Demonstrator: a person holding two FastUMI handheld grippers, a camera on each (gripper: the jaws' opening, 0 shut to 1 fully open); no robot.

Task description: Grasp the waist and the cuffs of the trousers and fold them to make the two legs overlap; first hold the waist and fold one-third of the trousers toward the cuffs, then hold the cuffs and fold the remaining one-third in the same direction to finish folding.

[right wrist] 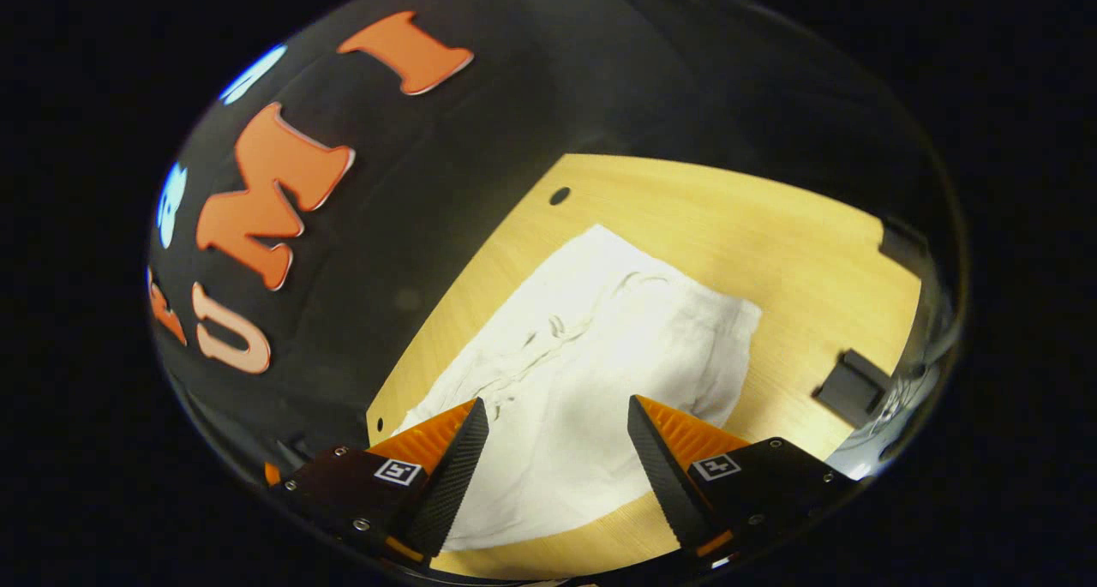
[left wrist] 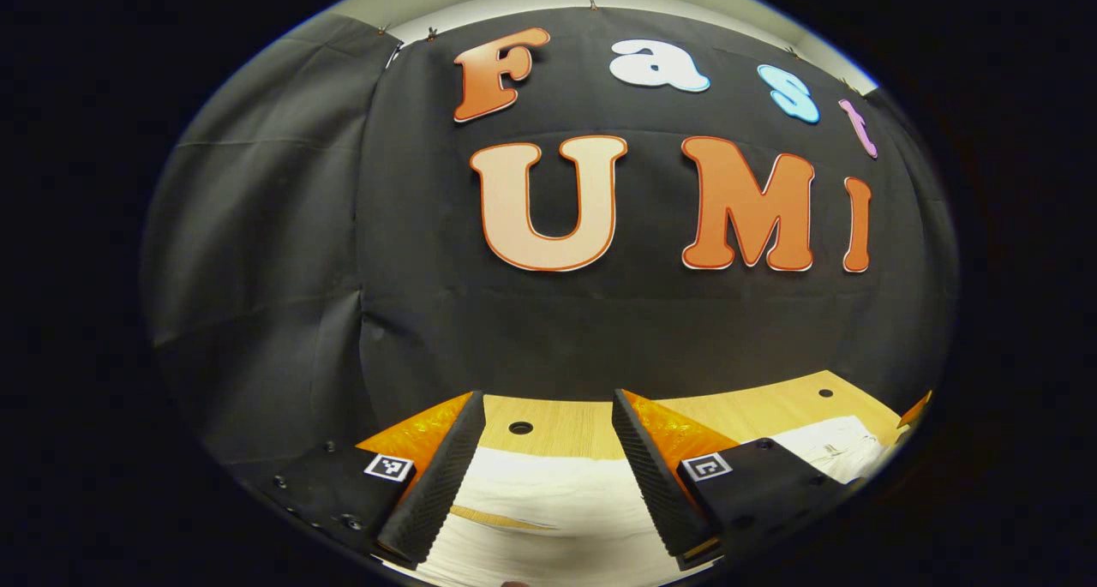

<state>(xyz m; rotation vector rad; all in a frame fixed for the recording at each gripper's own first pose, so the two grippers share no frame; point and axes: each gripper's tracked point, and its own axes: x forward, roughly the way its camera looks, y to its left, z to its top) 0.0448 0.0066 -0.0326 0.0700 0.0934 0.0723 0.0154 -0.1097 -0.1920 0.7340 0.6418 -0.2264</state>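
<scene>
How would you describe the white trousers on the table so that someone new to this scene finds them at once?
Start at the light wooden table in front of the black cloth wall. On its middle lie the white trousers, a flat, wrinkled bundle just beyond the open right claw. They are the only soft, pale thing there; the small dark block near the table's edge is hard.

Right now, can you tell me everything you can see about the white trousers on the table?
The white cloth trousers lie spread on the light wooden table, soft and a little wrinkled, with creases near the middle. They look folded into a compact, roughly four-sided bundle, so waist and cuffs cannot be told apart. The right gripper is open above them, gripping nothing. In the left gripper view, the open left gripper frames the cloth too.
</scene>
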